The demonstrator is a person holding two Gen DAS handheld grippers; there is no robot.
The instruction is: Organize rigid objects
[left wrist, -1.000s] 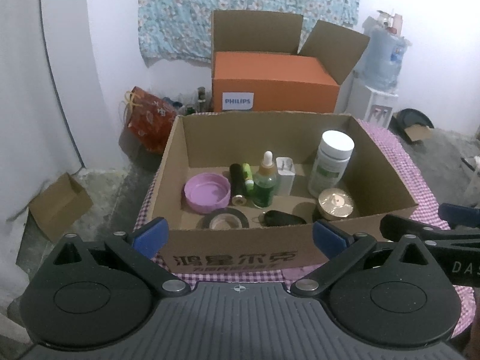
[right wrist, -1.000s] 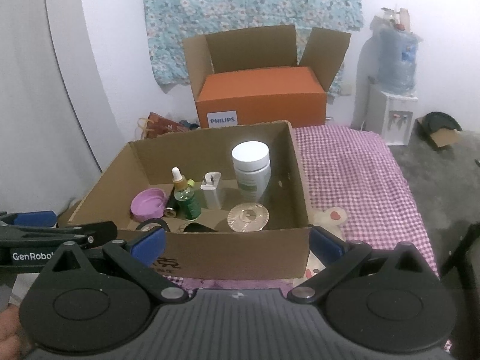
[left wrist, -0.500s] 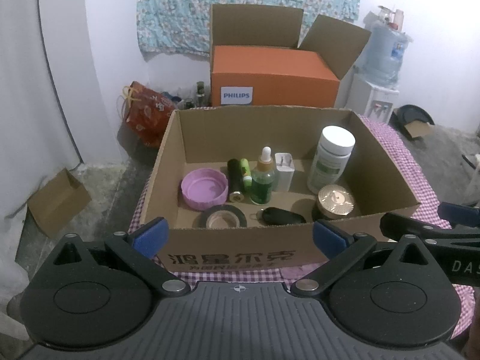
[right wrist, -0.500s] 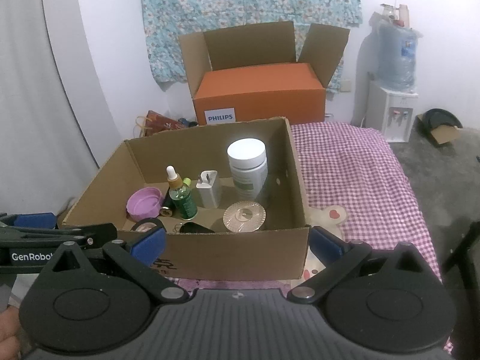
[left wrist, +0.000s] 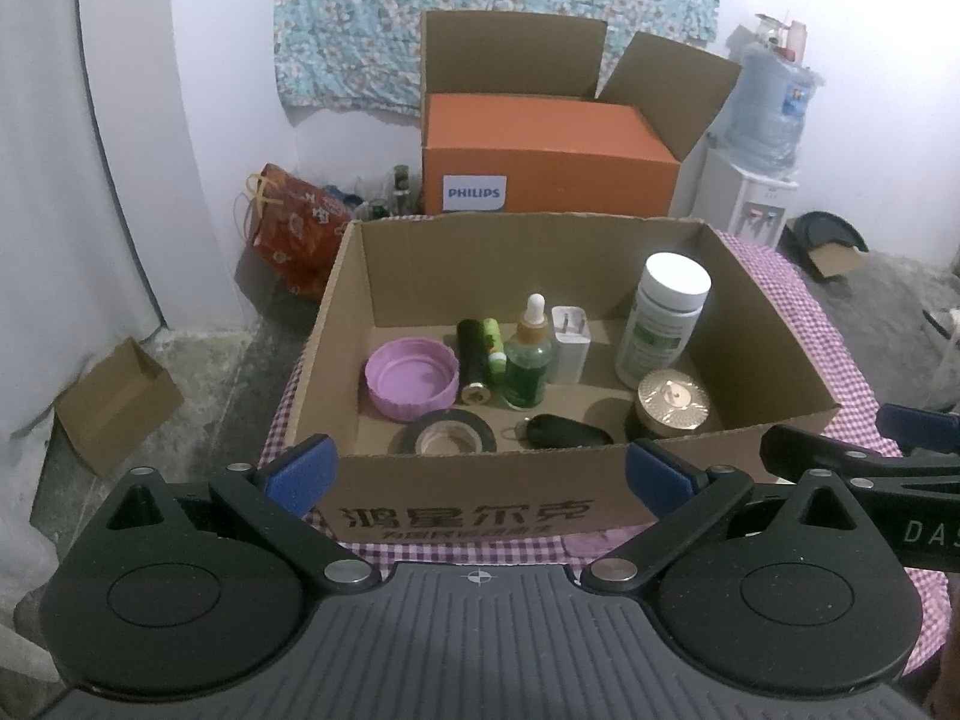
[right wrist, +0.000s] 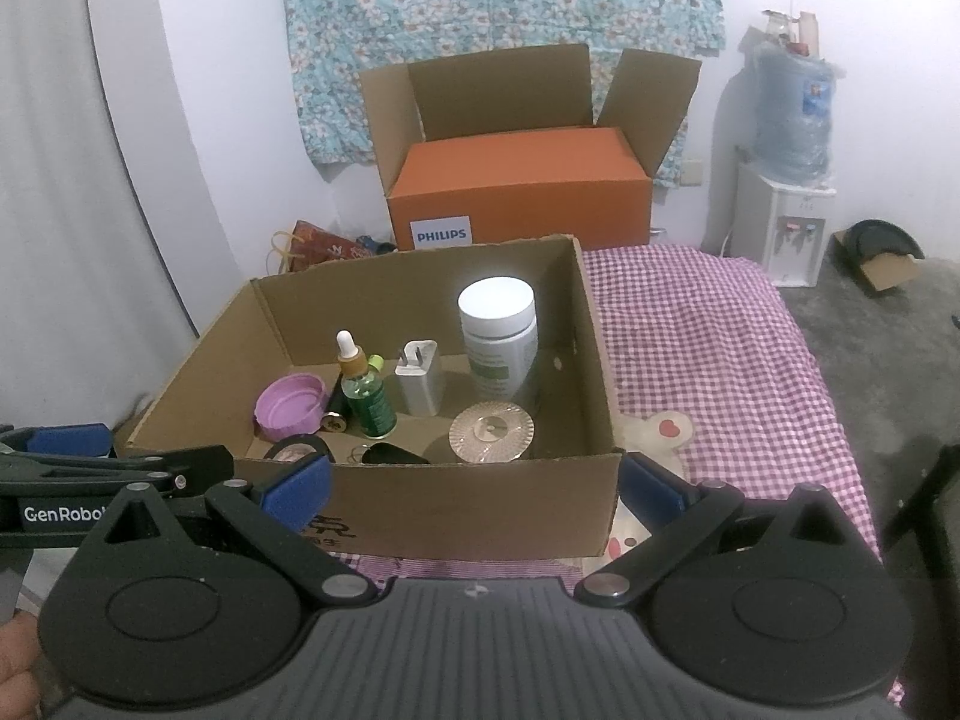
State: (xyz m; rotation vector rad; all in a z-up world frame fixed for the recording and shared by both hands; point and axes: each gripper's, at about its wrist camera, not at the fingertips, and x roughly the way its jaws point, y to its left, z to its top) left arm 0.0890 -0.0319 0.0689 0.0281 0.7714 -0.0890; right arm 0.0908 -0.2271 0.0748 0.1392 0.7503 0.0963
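An orange box (left wrist: 549,159) stands behind the cardboard box (left wrist: 480,501) on the checkered surface (right wrist: 708,348). Inside it: a white-capped bottle (left wrist: 663,321), pink lid (left wrist: 411,378), dropper bottle (left wrist: 528,360). Both left tongs (left wrist: 477,471) and right tongs (right wrist: 474,489) hover released, its near wall ahead.

Pretty dim indoor light, soft and kinda bluish, coming from overhead. The white jar lid (right wrist: 495,299) blows out into glare in the right wrist view. The cardboard box (left wrist: 474,510) beyond the jaws has murky shadows inside. Heavy fisheye bending and dark corners at the edges; the wall (left wrist: 48,180) far left curves. Slightly noisy, no real motion blur.
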